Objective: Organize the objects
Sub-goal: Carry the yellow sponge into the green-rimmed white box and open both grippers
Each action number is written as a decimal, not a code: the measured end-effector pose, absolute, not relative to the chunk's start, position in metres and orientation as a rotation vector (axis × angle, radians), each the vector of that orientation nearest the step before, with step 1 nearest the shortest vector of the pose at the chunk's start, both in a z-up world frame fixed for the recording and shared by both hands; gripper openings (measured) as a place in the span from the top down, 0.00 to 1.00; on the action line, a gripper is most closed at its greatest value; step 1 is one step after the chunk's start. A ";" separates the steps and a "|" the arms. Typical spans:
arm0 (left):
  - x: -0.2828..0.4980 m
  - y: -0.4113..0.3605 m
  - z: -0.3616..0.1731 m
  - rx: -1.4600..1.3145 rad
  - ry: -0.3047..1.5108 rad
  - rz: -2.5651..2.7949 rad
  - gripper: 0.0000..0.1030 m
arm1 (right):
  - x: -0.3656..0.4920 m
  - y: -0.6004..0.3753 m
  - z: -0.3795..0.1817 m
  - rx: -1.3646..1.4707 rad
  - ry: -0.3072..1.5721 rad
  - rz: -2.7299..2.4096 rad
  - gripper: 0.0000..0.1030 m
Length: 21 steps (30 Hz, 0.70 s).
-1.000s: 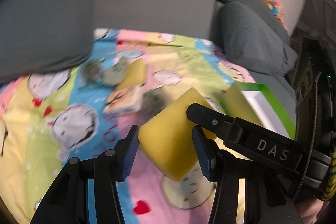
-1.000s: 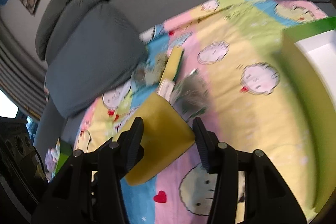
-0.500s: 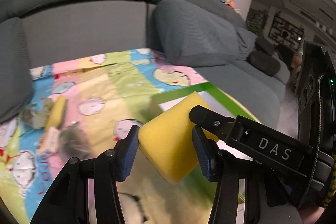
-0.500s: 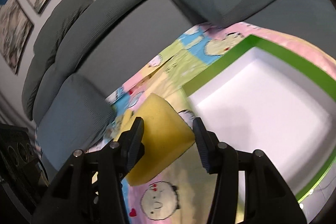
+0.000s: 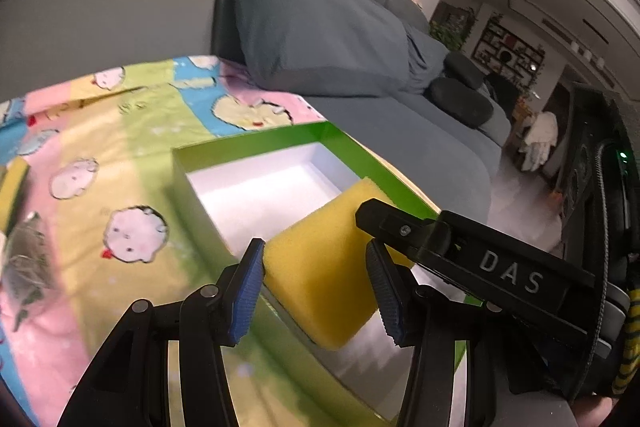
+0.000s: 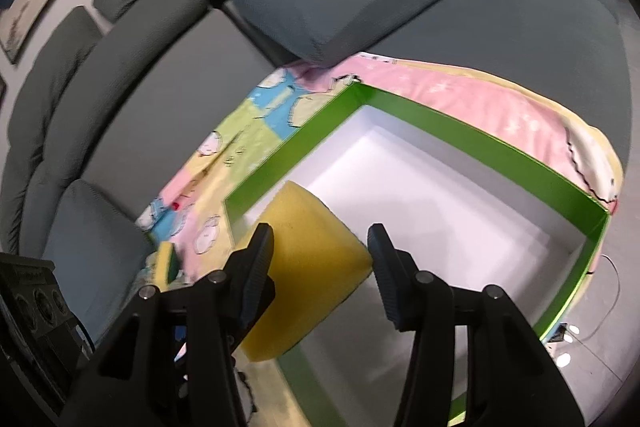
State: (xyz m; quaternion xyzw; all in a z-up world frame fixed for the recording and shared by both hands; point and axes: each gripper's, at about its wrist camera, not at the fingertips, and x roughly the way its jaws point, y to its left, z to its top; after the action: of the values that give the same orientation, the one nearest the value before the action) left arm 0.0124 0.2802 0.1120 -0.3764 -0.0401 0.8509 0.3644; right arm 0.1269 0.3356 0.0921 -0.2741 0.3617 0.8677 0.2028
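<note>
Two grippers share one yellow sponge [image 5: 320, 287]: left gripper [image 5: 316, 287] and right gripper [image 6: 320, 267] both clamp it, carried above the near edge of the green box [image 6: 460, 131], presumably for dropping inside; other sponge [image 6: 166, 263] lies left of box.

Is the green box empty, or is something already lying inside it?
Empty as far as shown: the green box shows only bare white floor. The yellow sponge hangs over its near corner, gripped by the tongs, hiding that part.
</note>
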 end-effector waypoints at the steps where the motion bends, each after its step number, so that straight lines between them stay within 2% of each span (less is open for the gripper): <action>1: 0.012 0.282 0.110 -0.966 -0.108 2.179 0.49 | 0.127 0.338 0.090 -0.768 1.012 2.408 0.52; 21: 0.020 0.294 0.094 -1.038 -0.147 2.065 0.49 | 0.130 0.347 0.079 -0.789 0.922 2.250 0.48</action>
State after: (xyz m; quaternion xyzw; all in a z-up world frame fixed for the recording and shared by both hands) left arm 0.0196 0.2942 0.0941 -0.4106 -0.0583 0.8168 0.4010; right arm 0.1297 0.3466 0.0787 -0.2955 0.3452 0.8428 0.2884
